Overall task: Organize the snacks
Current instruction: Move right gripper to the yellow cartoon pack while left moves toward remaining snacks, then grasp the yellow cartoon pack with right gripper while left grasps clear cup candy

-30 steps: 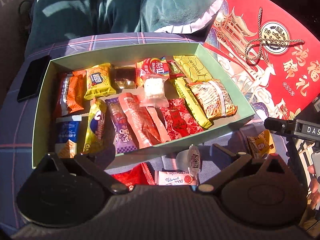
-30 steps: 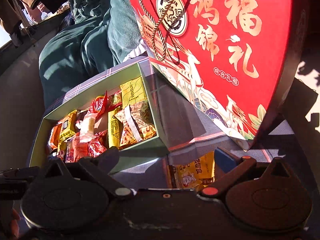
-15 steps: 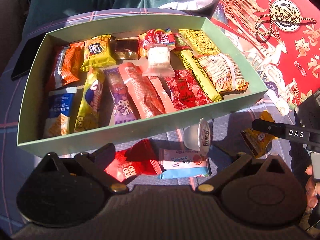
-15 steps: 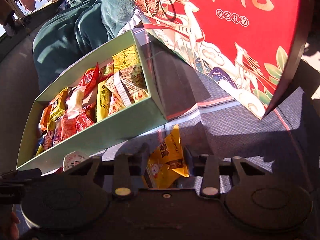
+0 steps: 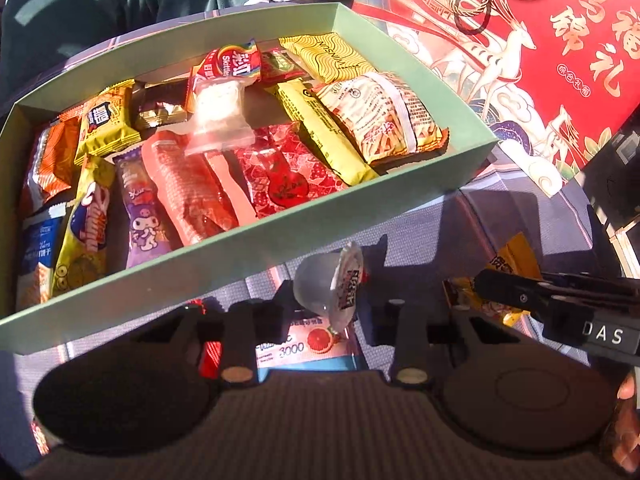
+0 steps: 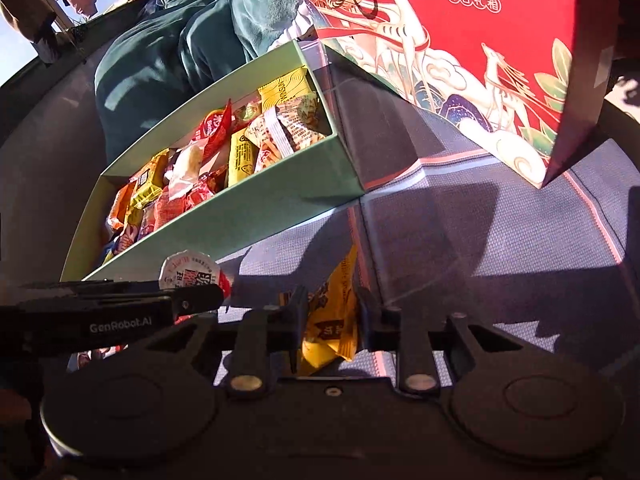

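Observation:
A pale green box (image 5: 248,240) holds several snack packets; it also shows in the right wrist view (image 6: 256,216). My left gripper (image 5: 330,300) is shut on a small clear jelly cup (image 5: 324,280) with a printed lid, held just off the cloth in front of the box. The cup's lid shows in the right wrist view (image 6: 192,270). My right gripper (image 6: 330,312) is shut on a yellow snack packet (image 6: 334,320), to the right of the box's near corner. That packet shows in the left wrist view (image 5: 516,268).
A pink-and-blue sachet (image 5: 304,344) and a red packet (image 5: 210,354) lie on the purple checked cloth (image 6: 500,240) under my left gripper. A large red gift box (image 6: 480,40) stands at the right. A person in dark green (image 6: 180,40) sits behind the box.
My left gripper has closed on the jelly cup and lifted it. My right gripper, closed on the yellow packet, has raised it slightly; both cameras have tilted and moved closer.

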### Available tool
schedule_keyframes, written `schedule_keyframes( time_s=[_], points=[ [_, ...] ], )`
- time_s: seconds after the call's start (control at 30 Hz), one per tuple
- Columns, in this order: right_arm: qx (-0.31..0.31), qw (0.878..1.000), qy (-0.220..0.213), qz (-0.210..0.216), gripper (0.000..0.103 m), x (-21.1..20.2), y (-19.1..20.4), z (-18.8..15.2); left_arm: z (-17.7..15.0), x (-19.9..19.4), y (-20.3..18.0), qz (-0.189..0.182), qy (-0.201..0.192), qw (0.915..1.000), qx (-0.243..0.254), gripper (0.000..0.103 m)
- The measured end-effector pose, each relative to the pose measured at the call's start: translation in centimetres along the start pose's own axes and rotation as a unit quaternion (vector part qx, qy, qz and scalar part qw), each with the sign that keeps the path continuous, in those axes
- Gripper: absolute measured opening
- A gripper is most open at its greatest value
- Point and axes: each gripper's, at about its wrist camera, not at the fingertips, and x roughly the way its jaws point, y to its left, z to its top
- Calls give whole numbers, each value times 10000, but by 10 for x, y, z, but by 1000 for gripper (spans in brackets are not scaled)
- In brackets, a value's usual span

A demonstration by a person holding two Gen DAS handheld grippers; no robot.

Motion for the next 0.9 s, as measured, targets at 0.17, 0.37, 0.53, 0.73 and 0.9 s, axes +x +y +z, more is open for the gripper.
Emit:
schedule_keyframes(
  time_s=[0.17, 0.37, 0.53, 0.73, 0.9],
  points=[
    [3, 10000, -68, 40, 32, -4, 0, -8, -16, -9, 5, -263, 107, 9996, 83, 26],
    [-434, 9987, -268, -67, 44, -8, 13, -26, -29, -19, 10, -208, 148, 9997, 59, 28],
    [-436, 9986, -286, -116, 43, -11, 16, -30, -19, -21, 13, 49, -37, 10000, 37, 57],
    [-573, 9978, -286, -176, 29, -12, 16, -34, -9, -7, 7, 0, 74, 9998, 196, 58],
    [-530, 9980, -318, -157, 29, -11, 14, -35, -19, -13, -3, -8, -98, 9993, 363, 29]
  ],
)
